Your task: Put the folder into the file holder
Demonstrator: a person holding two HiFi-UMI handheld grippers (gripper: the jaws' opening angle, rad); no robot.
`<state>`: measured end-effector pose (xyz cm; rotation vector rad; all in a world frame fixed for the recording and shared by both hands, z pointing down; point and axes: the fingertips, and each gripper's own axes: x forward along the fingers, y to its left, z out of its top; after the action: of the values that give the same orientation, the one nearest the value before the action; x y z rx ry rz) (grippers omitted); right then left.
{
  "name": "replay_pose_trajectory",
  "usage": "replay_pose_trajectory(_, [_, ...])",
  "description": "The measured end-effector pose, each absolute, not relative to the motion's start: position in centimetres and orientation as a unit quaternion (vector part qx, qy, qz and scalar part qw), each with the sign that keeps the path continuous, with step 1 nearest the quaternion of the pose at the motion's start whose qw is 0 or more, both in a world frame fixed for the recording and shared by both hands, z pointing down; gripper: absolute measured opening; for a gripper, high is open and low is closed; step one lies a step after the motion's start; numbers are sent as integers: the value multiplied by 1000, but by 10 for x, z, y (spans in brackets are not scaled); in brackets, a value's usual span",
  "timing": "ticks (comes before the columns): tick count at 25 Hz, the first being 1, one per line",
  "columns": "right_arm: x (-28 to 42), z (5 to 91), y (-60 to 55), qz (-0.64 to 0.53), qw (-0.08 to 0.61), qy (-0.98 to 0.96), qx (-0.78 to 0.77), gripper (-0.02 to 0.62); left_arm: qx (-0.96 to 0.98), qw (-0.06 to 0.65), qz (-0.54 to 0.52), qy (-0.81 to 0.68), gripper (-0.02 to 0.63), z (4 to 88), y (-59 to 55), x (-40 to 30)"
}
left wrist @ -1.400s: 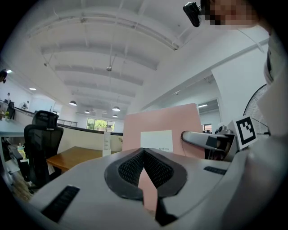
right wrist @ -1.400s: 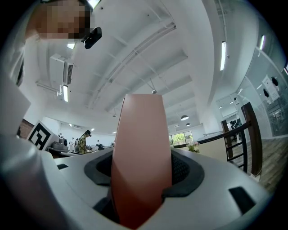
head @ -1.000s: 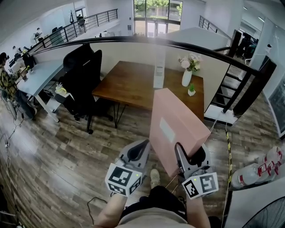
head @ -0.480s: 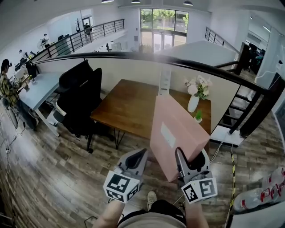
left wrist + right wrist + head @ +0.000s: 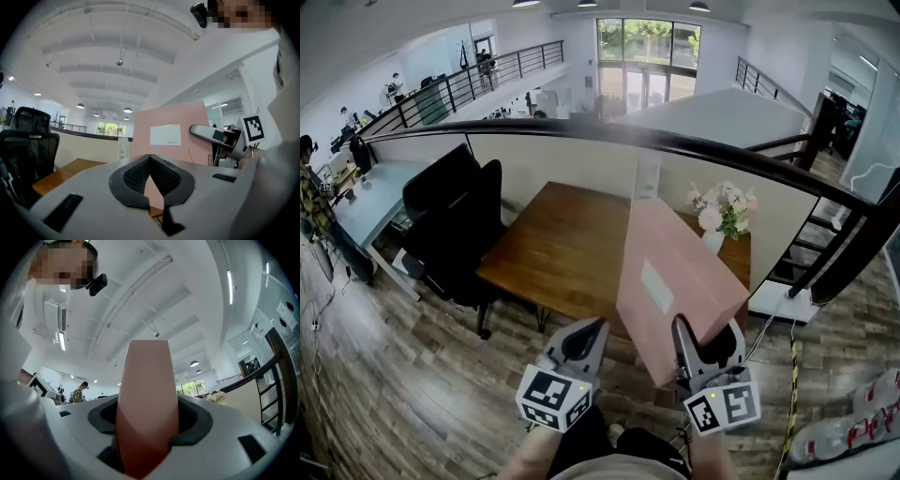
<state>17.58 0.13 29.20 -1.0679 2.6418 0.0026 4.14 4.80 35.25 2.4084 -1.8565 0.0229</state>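
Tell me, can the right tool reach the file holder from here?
Probably not yet: the right tool, gripping the pink folder, hangs short of the table, and the file holder stands at its far edge.

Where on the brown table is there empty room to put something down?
On the wooden table, the left and middle are bare, from the edge by the black chairs across to the white file holder at the back. The far right corner is crowded: a vase of flowers stands there, and the pink folder hides the rest of that side.
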Motion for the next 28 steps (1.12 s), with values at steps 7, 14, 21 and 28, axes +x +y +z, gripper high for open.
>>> replay_pose_trajectory(7, [165, 296, -49, 0, 140, 905, -402, 295, 805, 58, 3, -591, 0, 360, -12, 19])
replay_pose_trajectory(14, [145, 279, -108, 33, 153, 883, -443, 295, 832, 45, -6, -553, 0, 352, -91, -9])
replay_pose_trajectory(21, [120, 257, -155, 57, 175, 856, -483, 295, 855, 21, -10, -518, 0, 330, -158, -42])
replay_pose_trajectory(28, [85, 261, -183, 65, 180, 835, -516, 295, 877, 9, -8, -480, 0, 329, -198, -72])
